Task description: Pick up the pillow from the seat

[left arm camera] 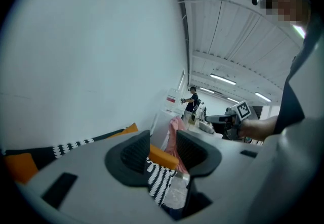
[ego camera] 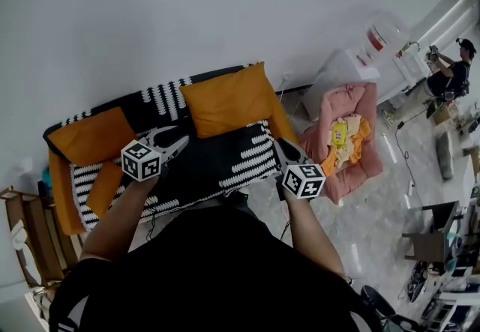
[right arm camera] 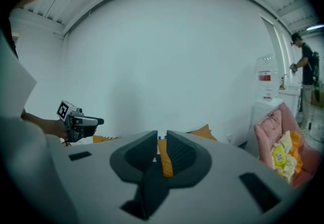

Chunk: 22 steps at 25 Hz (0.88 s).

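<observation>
- Head view: left hand-held gripper (ego camera: 180, 145) spread, empty, over the sofa (ego camera: 232, 162) seat; right hand-held gripper (ego camera: 283, 149) pressed together, empty, at the sofa's right front corner.
- Orange pillow (ego camera: 227, 98) leans on the sofa's backrest, right of centre.
- Suggest left goes in at its near edge and pinches the thin edge, not the face.
- Long axis runs along the sofa's back; face points to the sofa's front.

A large hall staged as a living room: a sofa (ego camera: 240, 162) and a pink armchair (ego camera: 341, 98) stand along a bare white wall (ego camera: 187, 16). The ribbed industrial ceiling (left arm camera: 243, 31) with strip lights (left arm camera: 223, 79), a cable (ego camera: 406, 162) trailing over the floor (ego camera: 375, 210) and another person (ego camera: 450, 76) working nearby suggest a lab.
</observation>
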Motion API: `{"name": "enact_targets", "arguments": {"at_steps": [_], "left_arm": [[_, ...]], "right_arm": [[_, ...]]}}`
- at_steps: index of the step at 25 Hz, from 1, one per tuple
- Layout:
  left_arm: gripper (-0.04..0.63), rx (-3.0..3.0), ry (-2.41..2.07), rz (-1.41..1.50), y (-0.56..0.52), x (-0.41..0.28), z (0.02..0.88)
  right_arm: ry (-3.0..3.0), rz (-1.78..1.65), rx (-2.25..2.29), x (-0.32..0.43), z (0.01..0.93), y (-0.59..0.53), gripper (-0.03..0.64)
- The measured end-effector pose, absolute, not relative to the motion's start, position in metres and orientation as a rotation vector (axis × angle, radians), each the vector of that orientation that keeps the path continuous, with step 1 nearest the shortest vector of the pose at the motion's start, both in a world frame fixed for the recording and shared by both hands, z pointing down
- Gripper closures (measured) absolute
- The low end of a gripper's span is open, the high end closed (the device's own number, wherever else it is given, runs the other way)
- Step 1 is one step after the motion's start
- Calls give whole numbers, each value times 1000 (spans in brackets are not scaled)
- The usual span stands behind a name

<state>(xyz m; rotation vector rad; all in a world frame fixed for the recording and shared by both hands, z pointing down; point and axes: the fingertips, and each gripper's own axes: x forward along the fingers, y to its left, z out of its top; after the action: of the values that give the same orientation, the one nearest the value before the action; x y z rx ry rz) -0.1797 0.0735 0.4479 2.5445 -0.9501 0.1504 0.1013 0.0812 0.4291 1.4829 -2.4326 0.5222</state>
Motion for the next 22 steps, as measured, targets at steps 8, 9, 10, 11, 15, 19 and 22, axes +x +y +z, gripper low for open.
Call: {"name": "enact_targets", "arguments": {"at_steps": [8, 9, 10, 11, 15, 19, 22], "left_arm": [[426, 2515, -1019, 149, 60, -174, 448], [425, 2508, -1029, 151, 58, -173, 448], [426, 2501, -1038, 150, 54, -172, 449], [425, 2496, -1046, 148, 50, -170, 448], [425, 2474, -1070, 151, 35, -164, 452], [425, 2444, -1093, 146, 20, -159, 458], [425, 2429, -1109, 147, 7, -154, 462]], "right_arm": [[-2471, 520, 1434, 114, 434, 52, 561], [-2474, 520, 1424, 116, 435, 46, 561], [-2475, 522, 1417, 118, 436, 39, 561], [-2476, 524, 1411, 121, 437, 31, 560], [-2485, 536, 1390, 127, 441, 5, 561], [-2487, 550, 1366, 132, 446, -17, 561], [-2491, 556, 1347, 136, 451, -34, 561]]}}
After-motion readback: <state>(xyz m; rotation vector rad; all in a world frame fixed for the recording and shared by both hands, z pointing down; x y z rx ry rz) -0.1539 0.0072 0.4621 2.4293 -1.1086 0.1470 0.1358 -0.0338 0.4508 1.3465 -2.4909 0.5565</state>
